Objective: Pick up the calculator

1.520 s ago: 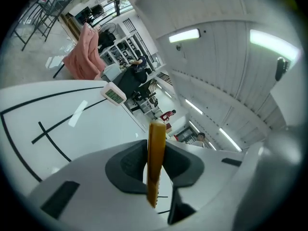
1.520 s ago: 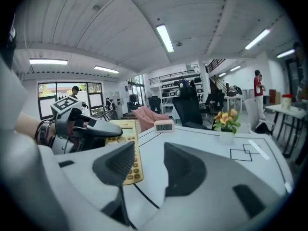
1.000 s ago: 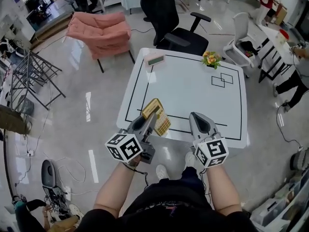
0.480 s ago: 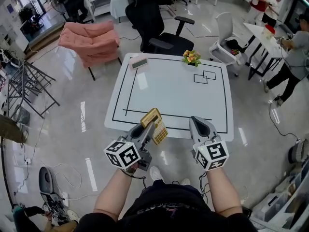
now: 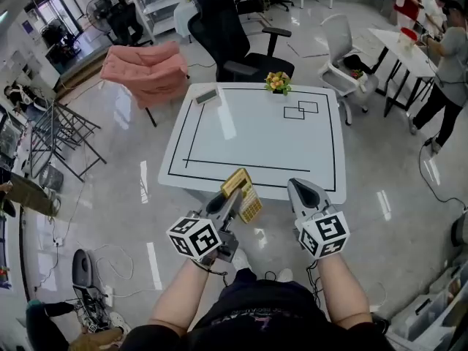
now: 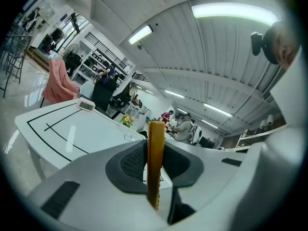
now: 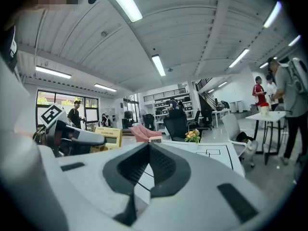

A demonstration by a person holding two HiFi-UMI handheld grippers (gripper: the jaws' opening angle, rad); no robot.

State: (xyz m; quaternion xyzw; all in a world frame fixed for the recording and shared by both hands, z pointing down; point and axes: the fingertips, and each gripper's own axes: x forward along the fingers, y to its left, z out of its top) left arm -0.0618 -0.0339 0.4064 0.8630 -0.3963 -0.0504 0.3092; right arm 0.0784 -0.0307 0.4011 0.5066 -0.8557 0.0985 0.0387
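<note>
The yellow calculator (image 5: 242, 193) hangs in the air in front of the white table (image 5: 219, 134), over the floor. My left gripper (image 5: 232, 199) is shut on its lower part. In the left gripper view the calculator (image 6: 155, 160) stands edge-on between the two dark pads. My right gripper (image 5: 299, 190) is shut with nothing in it, level with the left one and a hand's width to its right. From the right gripper view the calculator (image 7: 107, 136) shows its display, next to the left gripper (image 7: 72, 136); the right gripper (image 7: 149, 150) has its pads together.
On the table stand a small digital clock (image 5: 206, 96) at the far left corner and a pot of flowers (image 5: 276, 82) at the far edge. Behind it are a black office chair (image 5: 234, 35), a pink chair (image 5: 146, 68) and a white chair (image 5: 340, 42). People stand at the far right (image 5: 446, 57).
Both grippers and the held calculator have drawn back from the table's front edge and now hang over the floor. The table looks farther away. Neither gripper's jaws changed.
</note>
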